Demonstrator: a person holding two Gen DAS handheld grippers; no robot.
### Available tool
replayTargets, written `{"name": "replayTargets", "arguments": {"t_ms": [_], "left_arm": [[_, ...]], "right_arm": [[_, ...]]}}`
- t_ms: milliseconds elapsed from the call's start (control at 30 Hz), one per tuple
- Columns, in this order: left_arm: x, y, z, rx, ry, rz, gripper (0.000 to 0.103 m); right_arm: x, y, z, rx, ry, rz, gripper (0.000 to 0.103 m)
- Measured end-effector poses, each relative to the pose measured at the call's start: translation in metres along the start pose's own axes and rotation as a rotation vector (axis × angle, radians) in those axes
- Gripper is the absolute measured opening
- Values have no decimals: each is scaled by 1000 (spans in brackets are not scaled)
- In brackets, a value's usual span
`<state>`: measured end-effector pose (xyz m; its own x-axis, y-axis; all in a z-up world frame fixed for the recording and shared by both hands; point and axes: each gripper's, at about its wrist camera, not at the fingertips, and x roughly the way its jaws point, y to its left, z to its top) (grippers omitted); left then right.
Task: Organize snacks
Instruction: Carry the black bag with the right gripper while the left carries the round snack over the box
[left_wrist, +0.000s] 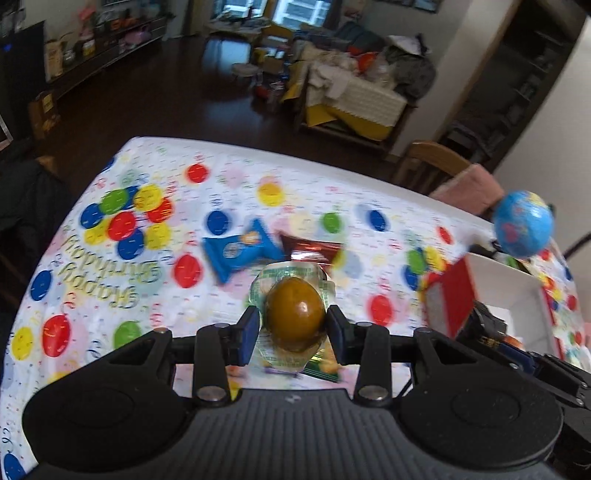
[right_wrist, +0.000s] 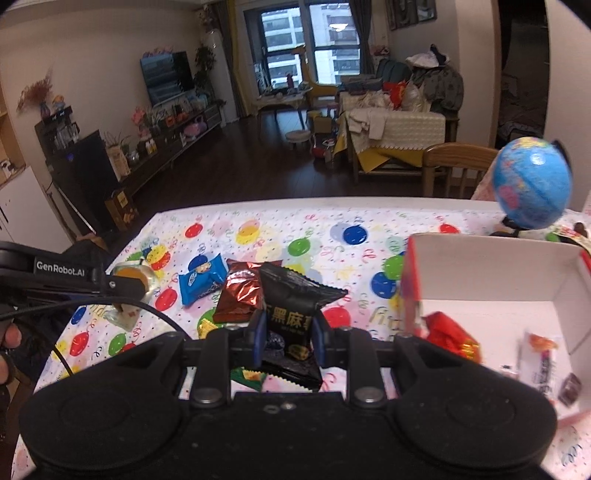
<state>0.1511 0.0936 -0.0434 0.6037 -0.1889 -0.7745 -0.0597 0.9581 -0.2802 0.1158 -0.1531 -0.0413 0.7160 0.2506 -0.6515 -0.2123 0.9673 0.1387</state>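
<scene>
My left gripper (left_wrist: 291, 321) is shut on a packaged brown egg (left_wrist: 295, 312) in clear plastic, held above the table; it also shows in the right wrist view (right_wrist: 129, 280). My right gripper (right_wrist: 288, 332) is shut on a black snack packet (right_wrist: 291, 314), held above the table. A blue packet (left_wrist: 240, 251) (right_wrist: 201, 282) and a red-brown foil packet (left_wrist: 310, 251) (right_wrist: 238, 293) lie on the balloon tablecloth (left_wrist: 110, 295) (right_wrist: 295, 229). A green packet (right_wrist: 251, 376) lies under the right gripper. A white box with red sides (left_wrist: 509, 295) (right_wrist: 491, 280) at the right holds several snacks, among them a red packet (right_wrist: 448, 334).
A blue globe (left_wrist: 522, 223) (right_wrist: 532, 182) stands behind the box at the table's far right. A wooden chair (left_wrist: 432, 162) (right_wrist: 458, 166) stands beyond the far edge. The right gripper's body (left_wrist: 517, 350) shows at the left wrist view's right side.
</scene>
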Motion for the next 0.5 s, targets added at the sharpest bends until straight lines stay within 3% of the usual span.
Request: {"name": "replayTargets", "arguments": {"t_ms": [500], "left_arm": [[-8, -148, -28, 201, 30, -165, 39]], "right_arm": [[-68, -89, -21, 77, -43, -152, 24]]}}
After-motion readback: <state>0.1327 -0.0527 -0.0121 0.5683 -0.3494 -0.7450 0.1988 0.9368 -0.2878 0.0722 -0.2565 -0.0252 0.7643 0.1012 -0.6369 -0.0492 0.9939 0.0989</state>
